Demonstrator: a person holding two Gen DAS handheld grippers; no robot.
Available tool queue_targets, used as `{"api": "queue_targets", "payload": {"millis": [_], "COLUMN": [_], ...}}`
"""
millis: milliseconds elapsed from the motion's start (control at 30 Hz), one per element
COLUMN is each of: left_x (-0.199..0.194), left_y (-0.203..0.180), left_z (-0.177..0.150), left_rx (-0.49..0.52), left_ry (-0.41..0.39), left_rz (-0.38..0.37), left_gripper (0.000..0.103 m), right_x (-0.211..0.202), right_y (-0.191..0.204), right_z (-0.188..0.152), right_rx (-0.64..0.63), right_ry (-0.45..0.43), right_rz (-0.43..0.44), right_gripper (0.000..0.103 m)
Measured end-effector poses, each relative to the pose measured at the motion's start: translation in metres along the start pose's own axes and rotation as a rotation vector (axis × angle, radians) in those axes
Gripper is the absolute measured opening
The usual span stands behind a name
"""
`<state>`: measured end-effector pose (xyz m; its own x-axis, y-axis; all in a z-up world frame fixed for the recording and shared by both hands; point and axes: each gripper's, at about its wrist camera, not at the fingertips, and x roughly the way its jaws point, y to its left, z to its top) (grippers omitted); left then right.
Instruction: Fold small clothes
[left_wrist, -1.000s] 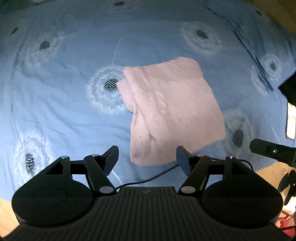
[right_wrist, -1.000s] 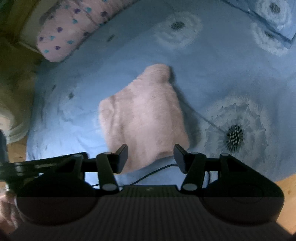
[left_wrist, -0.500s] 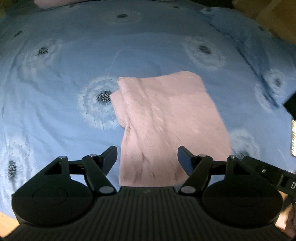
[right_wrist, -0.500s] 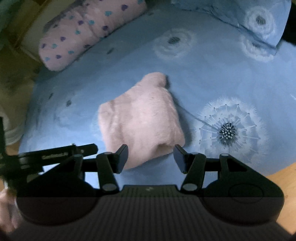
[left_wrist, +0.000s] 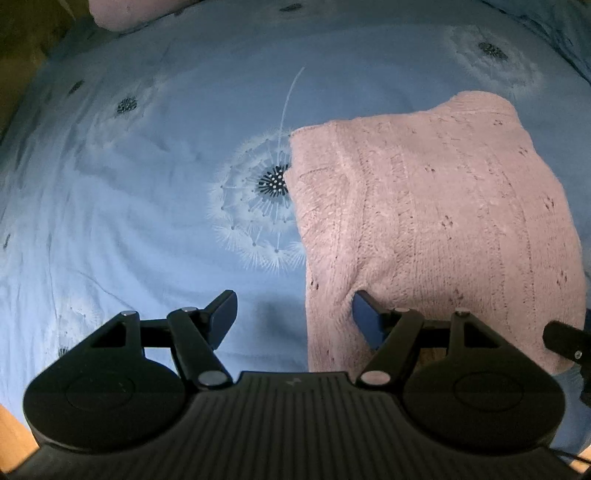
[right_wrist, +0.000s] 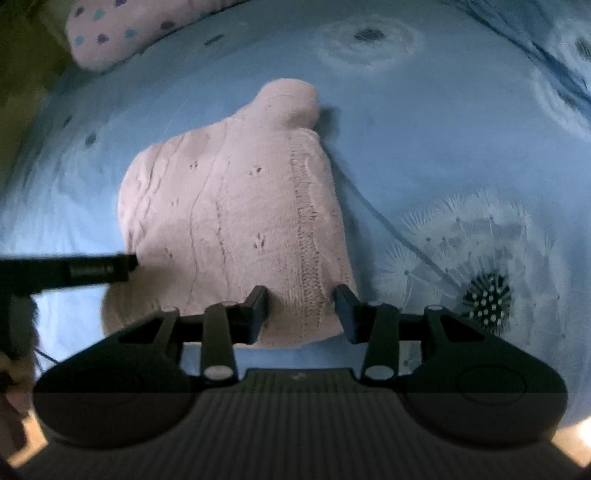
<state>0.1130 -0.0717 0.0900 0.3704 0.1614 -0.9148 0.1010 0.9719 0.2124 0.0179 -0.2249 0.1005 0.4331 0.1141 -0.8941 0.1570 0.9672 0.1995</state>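
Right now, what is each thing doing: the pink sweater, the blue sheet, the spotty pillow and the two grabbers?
Pink sweater: partly folded, lying flat on the sheet.
Blue sheet: spread out, slightly wrinkled.
Spotty pillow: lying at the far edge, untouched.
Left gripper: open, straddling the sweater's near corner.
Right gripper: jaws just been closing, sweater's near edge between them, not yet pinched.

One pink knitted garment (left_wrist: 436, 221), two tools, one pillow (right_wrist: 122, 33), one bedsheet (left_wrist: 147, 184).
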Motion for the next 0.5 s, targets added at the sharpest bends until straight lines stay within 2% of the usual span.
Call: {"api": "queue_targets", "payload": {"millis": [100, 267, 333, 367, 433, 500], "left_x": [-0.010, -0.043, -0.059, -0.066, -0.081, -0.094], "left_y": [0.005, 0.010, 0.013, 0.014, 0.014, 0.011], "left_z": [0.000, -0.007, -0.012, -0.014, -0.022, -0.030], "left_rx": [-0.037, -0.017, -0.024, -0.031, -0.047, -0.047], "left_ry": [0.008, 0.028, 0.040, 0.044, 0.052, 0.055], "left_rz": [-0.030, -0.017, -0.037, -0.052, -0.086, -0.097], "left_gripper": [0.076, 0.077, 0.077, 0.079, 0.083, 0.085], "right_x": [0.000, -0.025, -0.038, -0.044, -0.059, -0.070], "right_y": [0.000, 0.000, 0.004, 0.007, 0.013, 0.021], "right_z": [0.003, 0.009, 0.008, 0.006, 0.004, 0.004], "right_rx": [-0.008, 0.031, 0.030, 0.026, 0.020, 0.013], "right_ry": [0.014, 0.012, 0.007, -0.004, -0.032, -0.049], "right_rz": [0.000, 0.016, 0.021, 0.022, 0.026, 0.022], "right_gripper": [0.046, 0.047, 0.047, 0.048, 0.061, 0.066]}}
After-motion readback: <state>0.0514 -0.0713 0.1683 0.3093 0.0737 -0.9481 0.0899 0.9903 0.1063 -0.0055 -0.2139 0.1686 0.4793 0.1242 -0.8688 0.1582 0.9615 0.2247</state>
